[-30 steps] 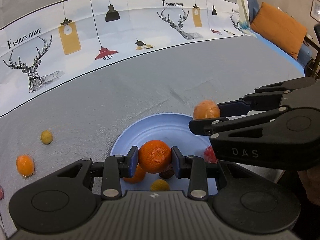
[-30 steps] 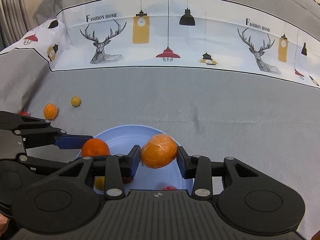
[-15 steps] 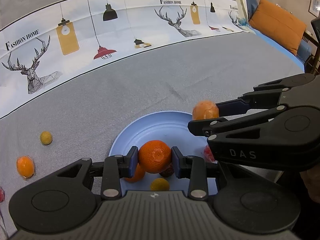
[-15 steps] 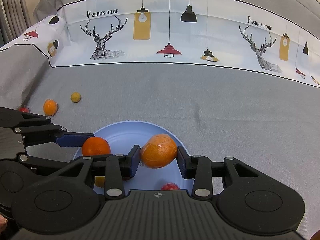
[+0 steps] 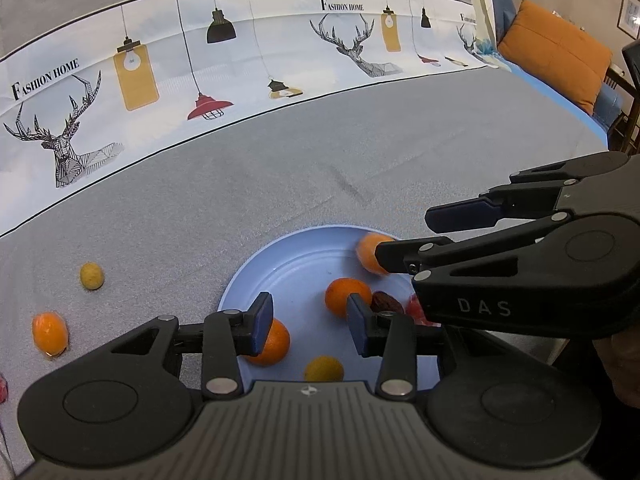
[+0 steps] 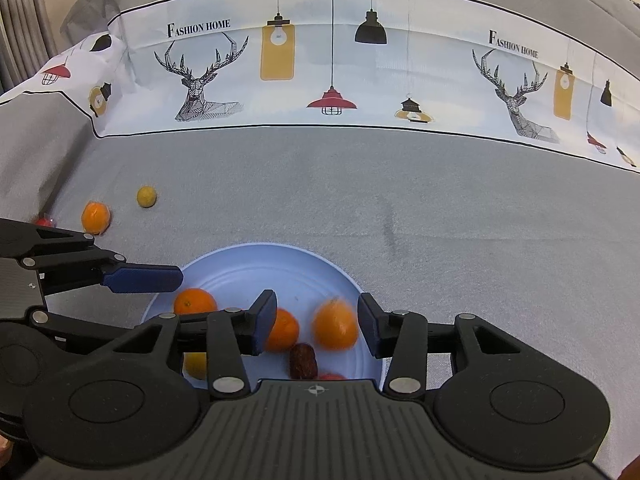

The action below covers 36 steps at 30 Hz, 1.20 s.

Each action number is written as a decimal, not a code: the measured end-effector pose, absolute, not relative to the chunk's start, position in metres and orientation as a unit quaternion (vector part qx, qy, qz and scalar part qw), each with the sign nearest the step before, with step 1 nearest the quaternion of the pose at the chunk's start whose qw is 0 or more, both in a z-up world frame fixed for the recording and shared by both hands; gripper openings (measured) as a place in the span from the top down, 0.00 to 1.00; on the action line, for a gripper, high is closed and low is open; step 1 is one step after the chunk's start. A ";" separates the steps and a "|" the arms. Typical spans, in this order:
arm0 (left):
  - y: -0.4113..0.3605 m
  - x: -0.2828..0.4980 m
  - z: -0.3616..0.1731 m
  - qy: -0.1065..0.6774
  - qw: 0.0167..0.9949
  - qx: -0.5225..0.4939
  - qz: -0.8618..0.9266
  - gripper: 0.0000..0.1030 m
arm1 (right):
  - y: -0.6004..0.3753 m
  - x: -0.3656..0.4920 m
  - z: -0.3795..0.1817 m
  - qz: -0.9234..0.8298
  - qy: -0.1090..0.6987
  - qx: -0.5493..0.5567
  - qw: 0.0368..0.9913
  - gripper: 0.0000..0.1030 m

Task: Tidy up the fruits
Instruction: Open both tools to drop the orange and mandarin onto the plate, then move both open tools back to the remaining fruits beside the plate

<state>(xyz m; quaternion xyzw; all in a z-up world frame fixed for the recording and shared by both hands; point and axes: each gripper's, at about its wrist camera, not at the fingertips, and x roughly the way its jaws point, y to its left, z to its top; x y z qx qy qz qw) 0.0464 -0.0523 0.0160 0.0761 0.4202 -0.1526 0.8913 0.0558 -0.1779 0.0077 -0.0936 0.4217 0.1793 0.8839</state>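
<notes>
Both grippers, left gripper (image 5: 310, 322) and right gripper (image 6: 316, 328), wide open, empty

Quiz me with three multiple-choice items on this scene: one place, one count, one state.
1. The date lies:
A. in the plate
B. outside it
C. held up in the air

2. Oranges in the plate:
A. one
B. three
C. five

3. The left gripper and right gripper are:
A. both open
B. both shut on fruit
C. one open, one shut

Answers:
1. A, the date rests on the plate's floor among the other fruit.
2. B, both views show three oranges inside the rim.
3. A, each pair of pads stands apart and grips nothing.
</notes>
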 end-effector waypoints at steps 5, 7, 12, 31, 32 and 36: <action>-0.052 0.046 0.017 0.420 0.892 0.076 -0.152 0.56 | -0.179 0.057 0.008 0.178 0.422 -0.092 0.884 0.54; -0.051 0.047 0.017 0.420 0.892 0.076 -0.150 0.56 | -0.178 0.056 0.008 0.177 0.421 -0.093 0.885 0.54; -0.049 0.046 0.020 0.418 0.894 0.076 -0.142 0.58 | -0.178 0.056 0.010 0.174 0.420 -0.089 0.886 0.54; 0.024 0.069 0.034 0.441 0.897 -0.031 0.015 0.82 | -0.174 0.053 0.009 0.178 0.411 -0.091 0.889 0.55; 0.026 0.069 0.035 0.442 0.896 -0.034 0.020 0.82 | -0.174 0.053 0.010 0.179 0.410 -0.091 0.890 0.55; 0.041 0.071 0.036 0.449 0.891 -0.057 0.044 0.82 | -0.171 0.053 0.011 0.184 0.407 -0.090 0.890 0.59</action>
